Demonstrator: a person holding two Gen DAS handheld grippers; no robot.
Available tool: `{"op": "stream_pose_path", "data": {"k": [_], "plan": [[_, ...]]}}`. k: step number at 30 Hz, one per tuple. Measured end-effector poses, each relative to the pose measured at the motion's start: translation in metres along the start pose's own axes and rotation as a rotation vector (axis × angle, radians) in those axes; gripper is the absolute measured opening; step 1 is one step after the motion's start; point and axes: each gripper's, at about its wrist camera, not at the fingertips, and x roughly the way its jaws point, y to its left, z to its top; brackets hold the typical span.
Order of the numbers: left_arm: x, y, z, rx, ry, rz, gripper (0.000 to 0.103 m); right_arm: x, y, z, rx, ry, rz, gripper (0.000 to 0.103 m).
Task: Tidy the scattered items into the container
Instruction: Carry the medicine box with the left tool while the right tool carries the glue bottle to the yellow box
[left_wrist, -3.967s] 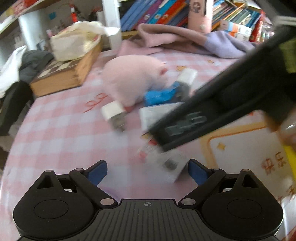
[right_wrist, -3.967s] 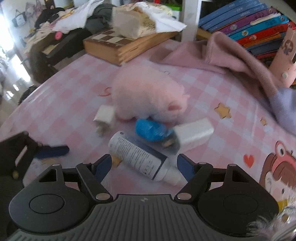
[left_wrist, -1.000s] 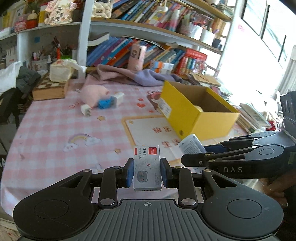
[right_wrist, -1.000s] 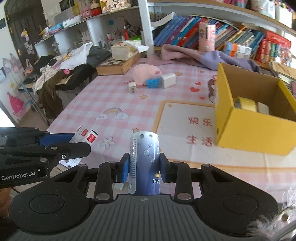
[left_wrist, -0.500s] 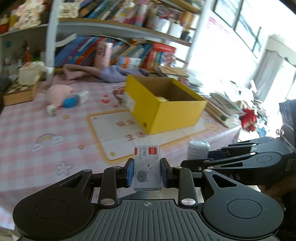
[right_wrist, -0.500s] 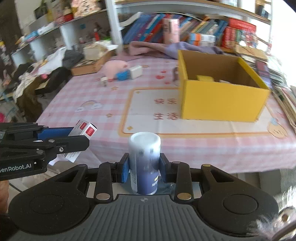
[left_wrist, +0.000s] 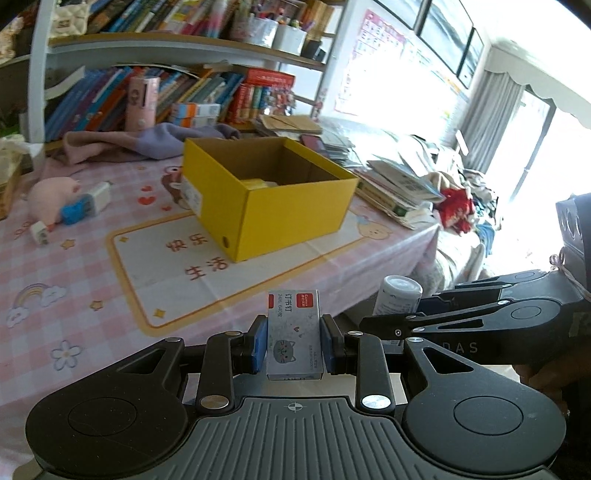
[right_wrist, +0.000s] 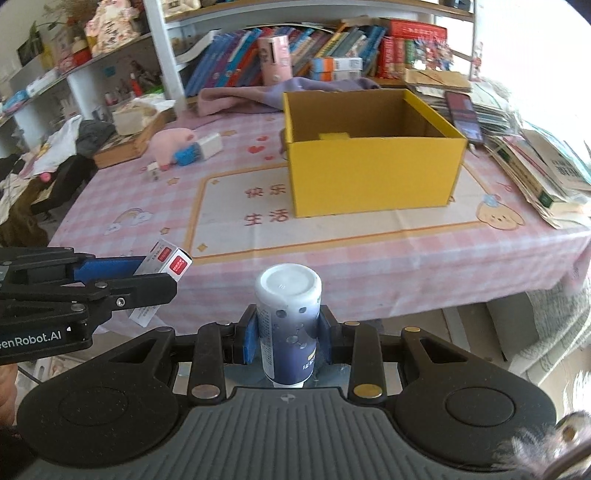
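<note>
The left gripper (left_wrist: 294, 341) is clamped on a small staple box (left_wrist: 294, 334), held upright with its long axis along the fingers. The right gripper (right_wrist: 283, 334) is clamped on a white-capped bottle (right_wrist: 287, 317), long axis likewise forward. The yellow container (right_wrist: 373, 181) is seen ahead of both, open side up, on the pink table (right_wrist: 332, 266). Which gripper is nearer cannot be judged reliably through the fisheye; the right appears more squarely aligned.

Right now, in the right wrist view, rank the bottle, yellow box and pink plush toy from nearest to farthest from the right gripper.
1. Bottle, between the right gripper's jaws.
2. Yellow box, ahead, mid-table.
3. Pink plush toy, far left, beyond the box's front.
</note>
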Motion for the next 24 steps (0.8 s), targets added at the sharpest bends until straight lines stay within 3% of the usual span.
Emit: {"op": "stream_pose_path", "data": {"k": [14, 24], "plan": [[0.048, -0.039, 0.022, 0.089, 0.048, -0.127, 0.028, -0.015, -0.055, -0.007, 0.109, -0.004, -0.109, 0.03], [0.087, -0.05, 0.044, 0.124, 0.077, -0.153, 0.028, -0.004, -0.091, 0.006, 0.156, 0.001, -0.132, 0.03]]}}
